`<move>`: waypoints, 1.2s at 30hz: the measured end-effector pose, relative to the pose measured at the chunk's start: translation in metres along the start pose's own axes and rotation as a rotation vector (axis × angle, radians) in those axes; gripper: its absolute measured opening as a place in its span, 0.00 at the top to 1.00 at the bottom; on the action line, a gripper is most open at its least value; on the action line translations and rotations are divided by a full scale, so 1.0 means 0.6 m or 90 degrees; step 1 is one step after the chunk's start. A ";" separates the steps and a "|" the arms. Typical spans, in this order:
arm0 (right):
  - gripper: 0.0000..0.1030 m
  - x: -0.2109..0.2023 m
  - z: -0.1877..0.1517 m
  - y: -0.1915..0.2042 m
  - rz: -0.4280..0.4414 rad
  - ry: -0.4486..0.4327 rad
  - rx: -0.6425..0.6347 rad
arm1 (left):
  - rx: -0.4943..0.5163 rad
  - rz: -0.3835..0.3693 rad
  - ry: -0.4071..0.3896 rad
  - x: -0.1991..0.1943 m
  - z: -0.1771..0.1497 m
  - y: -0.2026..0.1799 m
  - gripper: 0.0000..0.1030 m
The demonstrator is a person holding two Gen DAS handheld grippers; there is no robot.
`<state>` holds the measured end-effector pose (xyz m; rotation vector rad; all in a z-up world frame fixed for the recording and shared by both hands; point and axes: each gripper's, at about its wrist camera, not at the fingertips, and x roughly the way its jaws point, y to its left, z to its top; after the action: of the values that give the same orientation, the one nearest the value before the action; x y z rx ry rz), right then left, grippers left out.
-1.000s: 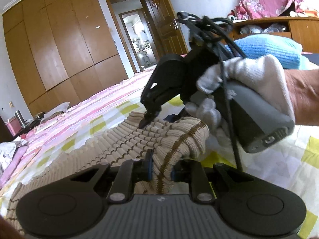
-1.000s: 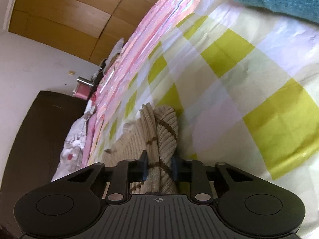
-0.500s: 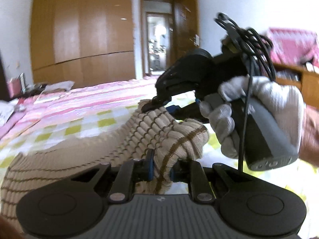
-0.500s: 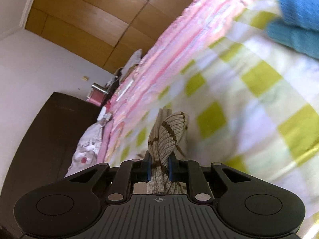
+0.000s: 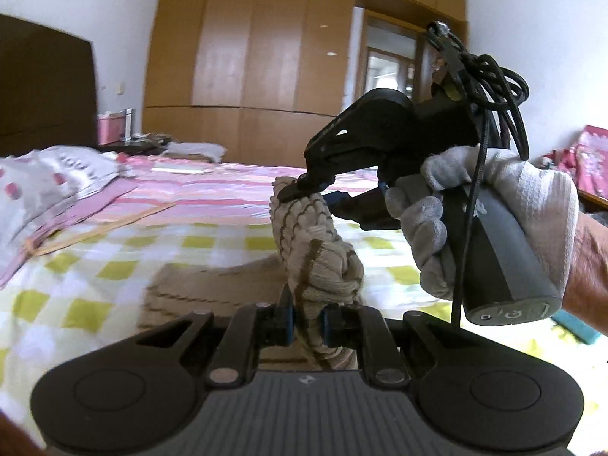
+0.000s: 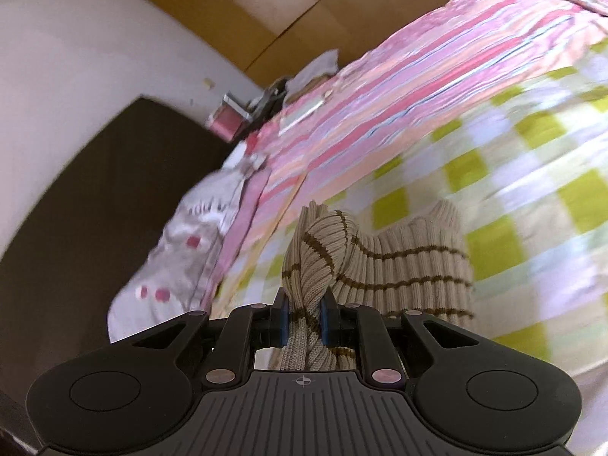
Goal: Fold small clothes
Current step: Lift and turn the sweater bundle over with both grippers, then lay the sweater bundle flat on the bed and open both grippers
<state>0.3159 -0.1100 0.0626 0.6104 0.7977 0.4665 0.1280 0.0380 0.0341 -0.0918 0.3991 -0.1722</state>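
A beige ribbed knit garment with brown stripes (image 5: 315, 266) is bunched and held up off the bed between both grippers. My left gripper (image 5: 307, 323) is shut on its lower bunch. My right gripper (image 6: 303, 323) is shut on another part of the garment (image 6: 399, 266); in the left wrist view the right gripper (image 5: 304, 190) pinches the garment's top, held by a white-gloved hand (image 5: 494, 205). The rest of the garment hangs down onto the checked sheet (image 5: 114, 266).
The bed has a yellow-green checked sheet (image 6: 532, 174) and a pink striped blanket (image 6: 418, 76) behind it. A grey and pink pillow (image 5: 49, 174) lies at the left. Wooden wardrobes (image 5: 247, 57) and a dark headboard (image 5: 41, 87) stand behind.
Both grippers have lifted the garment higher and swung left toward the headboard. The garment now hangs more upright between them. Both stay shut on it.
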 end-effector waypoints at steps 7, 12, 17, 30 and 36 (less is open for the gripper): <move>0.85 0.092 -0.052 0.057 -0.037 0.062 -0.056 | -0.007 0.044 0.023 -0.010 -0.020 0.070 0.79; 0.84 0.140 -0.088 0.080 -0.059 0.095 -0.086 | -0.013 0.062 0.049 -0.015 -0.032 0.100 0.79; 0.84 0.174 -0.111 0.093 -0.068 0.126 -0.107 | -0.022 0.078 0.072 -0.027 -0.040 0.118 0.79; 0.67 0.181 -0.117 0.109 -0.020 0.153 -0.084 | -0.038 0.094 0.117 -0.068 -0.047 0.134 0.73; 0.67 0.119 -0.090 0.121 0.006 0.123 -0.115 | -0.005 0.124 0.080 -0.103 -0.022 0.131 0.73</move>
<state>0.3071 0.0034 0.0443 0.4055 0.9244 0.6061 0.0785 0.1257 0.0358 -0.0488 0.5312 0.0162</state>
